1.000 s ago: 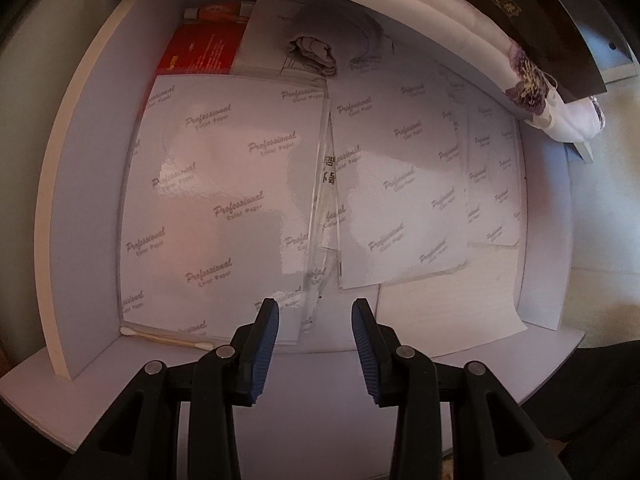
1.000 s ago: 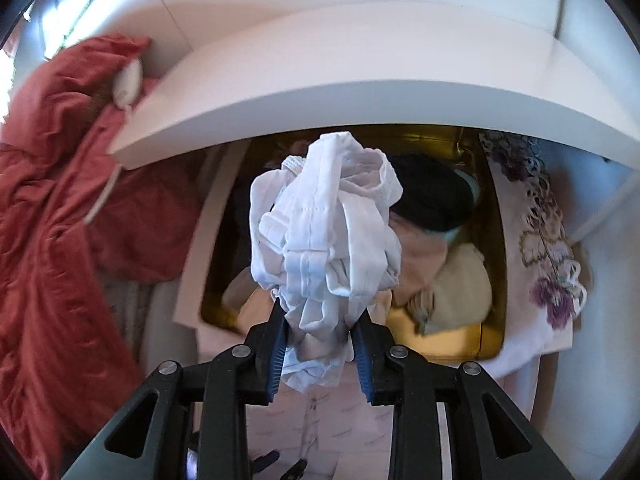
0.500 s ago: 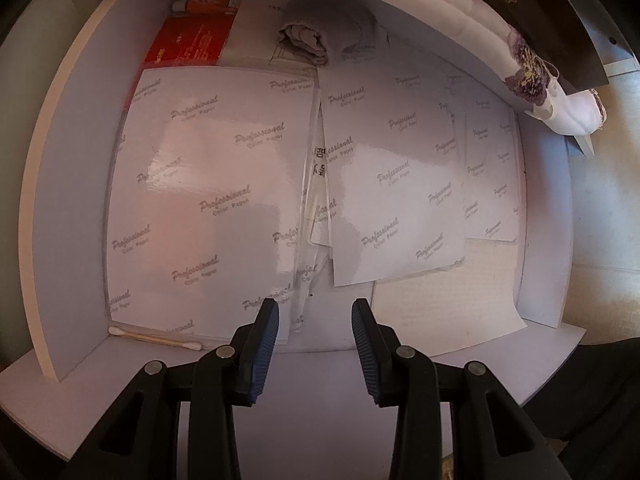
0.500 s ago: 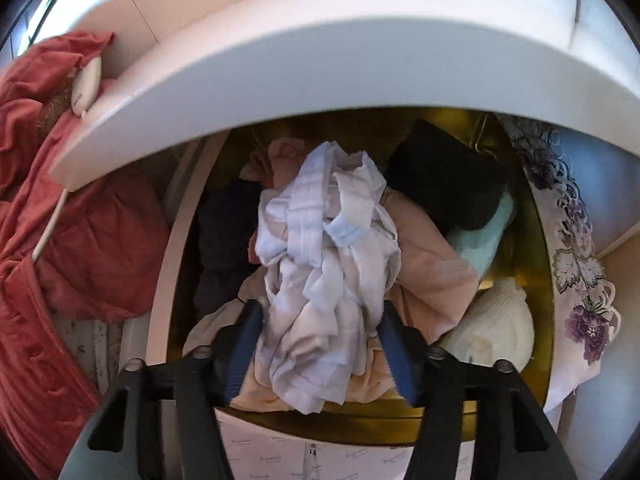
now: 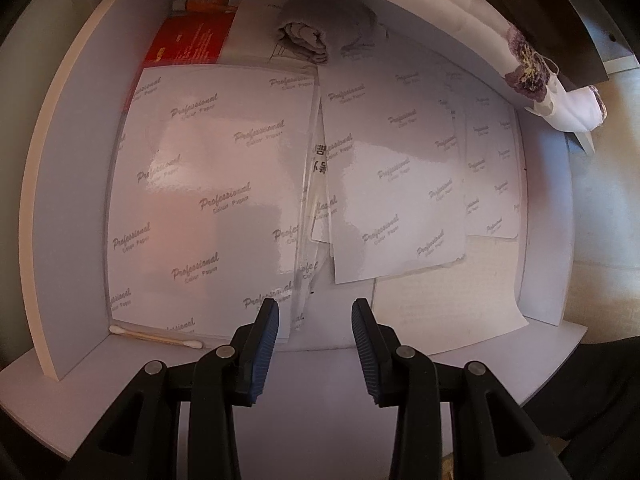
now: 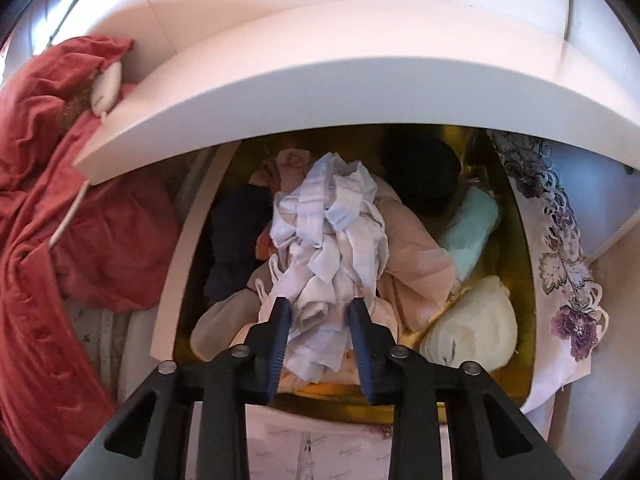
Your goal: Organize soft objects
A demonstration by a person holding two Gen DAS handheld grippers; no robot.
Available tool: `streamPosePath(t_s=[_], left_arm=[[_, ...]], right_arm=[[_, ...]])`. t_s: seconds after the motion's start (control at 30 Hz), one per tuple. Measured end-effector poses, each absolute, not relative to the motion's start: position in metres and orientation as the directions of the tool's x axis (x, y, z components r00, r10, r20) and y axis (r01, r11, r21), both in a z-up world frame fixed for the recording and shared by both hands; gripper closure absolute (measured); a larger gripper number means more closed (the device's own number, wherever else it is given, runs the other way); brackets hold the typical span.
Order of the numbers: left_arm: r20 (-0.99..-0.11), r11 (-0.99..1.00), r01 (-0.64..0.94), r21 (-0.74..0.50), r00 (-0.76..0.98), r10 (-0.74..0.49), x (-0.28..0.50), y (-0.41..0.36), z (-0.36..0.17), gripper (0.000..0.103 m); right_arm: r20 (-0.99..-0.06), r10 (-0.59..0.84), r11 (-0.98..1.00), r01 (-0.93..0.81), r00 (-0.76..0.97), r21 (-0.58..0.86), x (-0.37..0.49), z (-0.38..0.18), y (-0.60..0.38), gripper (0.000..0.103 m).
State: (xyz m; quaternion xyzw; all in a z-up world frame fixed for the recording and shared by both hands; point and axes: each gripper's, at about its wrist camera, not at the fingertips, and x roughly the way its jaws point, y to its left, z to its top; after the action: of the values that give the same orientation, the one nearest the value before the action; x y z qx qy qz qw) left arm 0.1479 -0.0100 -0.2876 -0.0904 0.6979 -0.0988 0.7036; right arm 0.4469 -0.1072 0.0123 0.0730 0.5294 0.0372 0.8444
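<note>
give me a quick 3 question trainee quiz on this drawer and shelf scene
1. True or false: the crumpled white cloth garment lies between the fingers of the right gripper.
2. What does the left gripper hold? A) glossy printed paper sheet B) cotton swab C) nothing
3. Fill in: the pale mint folded cloth lies in the ____-lined drawer.

Key
1. True; the jaws are closing with the garment between them.
2. C; its jaws stand apart above the white shelf, with the glossy printed paper sheets and thin cotton swab beyond its fingertips.
3. gold
</note>
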Motion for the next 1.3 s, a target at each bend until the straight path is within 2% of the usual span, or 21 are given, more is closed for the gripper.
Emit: streamPosePath(t_s=[0.37,0.57,0.77,1.07,1.3], left_arm=[[-0.967,0.967,0.023,-0.254,-0.007,-0.254,0.145,-0.015,-0.292,0.065],[-0.971,0.971,0.026,-0.238,-0.005,-0.238,0.143,-0.015,-0.293,0.065],[-0.974,0.973,0.031,-0.227,0.001,-0.227,0.143,-0.014,-0.294,0.065],[-0.978,0.977,0.037,-0.208,0.01,-0.209,0.142,-0.014,-0.29,0.065],[-0.98,0.979,0.045,-0.198,0.026,-0.199,0.143,-0.015,-0.284,0.065]], right_arm=[[-0.899,0.119,0.99,0.022,0.422,0.141,0.465,0.007,-0.103,0.075],[-0.892,0.134,0.988,0.016,0.431,0.156,0.46,0.011,-0.105,0.07],[-0.881,0.122,0.991,-0.001,0.457,0.137,0.445,0.023,-0.105,0.053],[-0.868,0.108,0.993,-0.011,0.485,0.118,0.41,0.033,-0.111,0.049],[-0.854,0.092,0.993,0.02,0.512,0.119,0.366,0.039,-0.125,0.042]])
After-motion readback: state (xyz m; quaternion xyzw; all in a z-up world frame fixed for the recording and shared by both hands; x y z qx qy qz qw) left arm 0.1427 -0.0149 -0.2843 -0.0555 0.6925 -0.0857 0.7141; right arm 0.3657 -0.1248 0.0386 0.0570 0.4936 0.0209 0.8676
